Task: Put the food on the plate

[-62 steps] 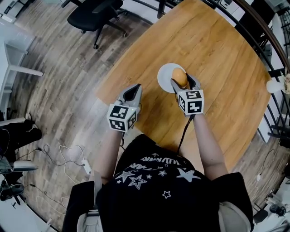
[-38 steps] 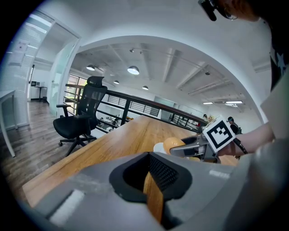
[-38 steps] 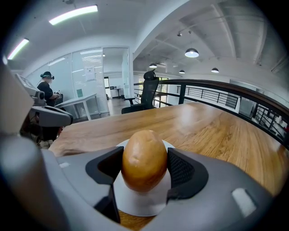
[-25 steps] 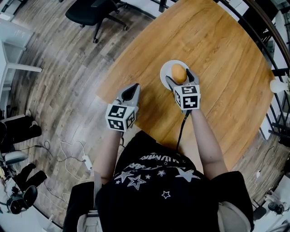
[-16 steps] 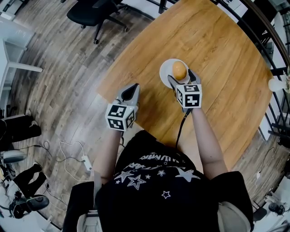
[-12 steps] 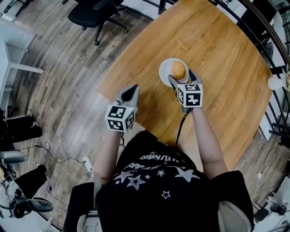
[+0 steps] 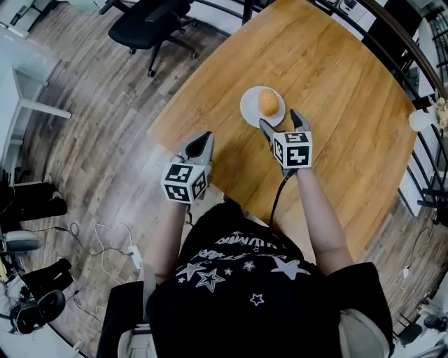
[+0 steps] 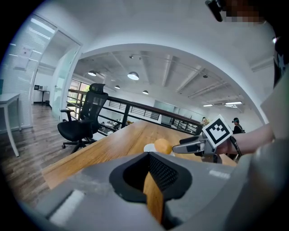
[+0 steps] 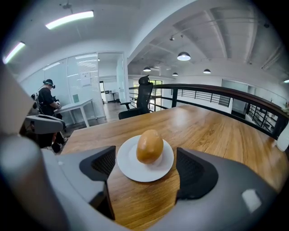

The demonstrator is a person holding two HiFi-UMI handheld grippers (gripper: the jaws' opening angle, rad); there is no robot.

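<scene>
Wooden table [image 7: 336, 63], wide and rounded at its corners, fills the upper right of the head view over a plank floor. Black office chair [image 7: 147, 21] stands on that floor at 10 o'clock from the table's centre, well apart from it.

Left gripper [image 7: 201, 140] hovers over the table's near edge, at 8 o'clock from the plate and well apart from it. Its own view shows the jaws pressed together with only a thin slit between them and nothing caught in it.

Right gripper [image 7: 280, 120] sits at 5 o'clock from the plate, its tips just beside the near rim. Its own view shows the jaws spread wide with only bare tabletop between the pads; they grasp nothing.

White round plate [image 7: 248, 112] lies flat on the table, directly ahead of the right gripper at its 12 o'clock.

Food [image 7: 267, 102], an orange-brown egg-shaped piece, rests on the plate near its centre, touched by neither gripper; in the right gripper view it stands slightly tilted [image 9: 150, 146].
</scene>
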